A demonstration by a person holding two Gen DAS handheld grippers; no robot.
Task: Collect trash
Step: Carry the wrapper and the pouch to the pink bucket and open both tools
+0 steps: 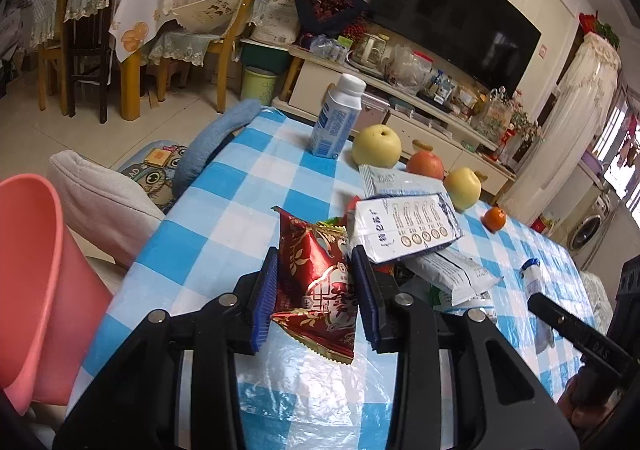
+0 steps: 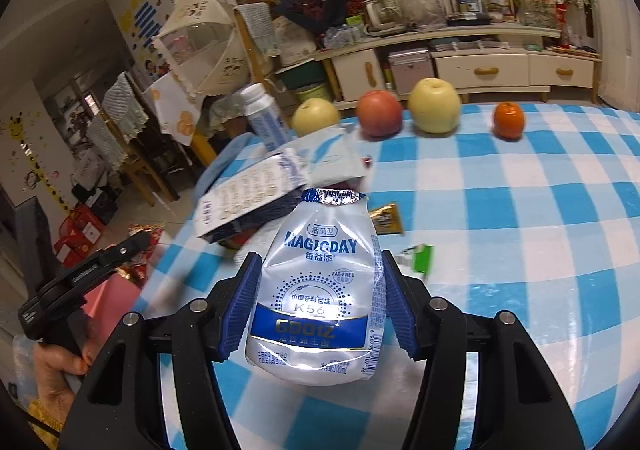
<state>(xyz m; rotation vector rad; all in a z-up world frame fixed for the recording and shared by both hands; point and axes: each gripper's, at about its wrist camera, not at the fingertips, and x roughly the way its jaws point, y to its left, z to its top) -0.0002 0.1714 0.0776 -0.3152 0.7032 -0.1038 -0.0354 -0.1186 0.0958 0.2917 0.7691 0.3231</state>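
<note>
Two grippers, each loaded with one item of trash, above a bench (image 2: 540, 210) covered in blue-and-white check.

Left gripper (image 1: 314, 290): pads closed against the sides of a red foil snack wrapper (image 1: 316, 286), which stands crumpled between them, its lower edge hanging toward the cloth.

Right gripper (image 2: 318, 302): pads pressed onto both flanks of a silver MAGICDAY drink pouch (image 2: 320, 290), torn top upward, body dented.

Receptacle: pink bin (image 1: 32, 282), off the bench edge, at the left of the left wrist view.

Trash remaining on the bench: white printed carton (image 1: 404, 228) lying atop a pile; white sachets (image 1: 452, 274) beneath it; small gold packet (image 2: 386, 218); green-and-white scrap (image 2: 420, 256).

Not trash, by judgement: upright white bottle (image 1: 336, 118), two yellow pears (image 2: 434, 106), red apple (image 2: 379, 113), orange (image 2: 508, 120), lined along the far edge.

Hazards:
- Foil is slick and thin, so the wrapper may slide out in transit to the bin.
- The open pouch may leak if tipped, and a harder squeeze could force residue out.
- The carton pile sits just beside the left gripper, so a sideways swing could knock it off the edge.
- The two grippers are near each other and could collide when both head for the bin.
</note>
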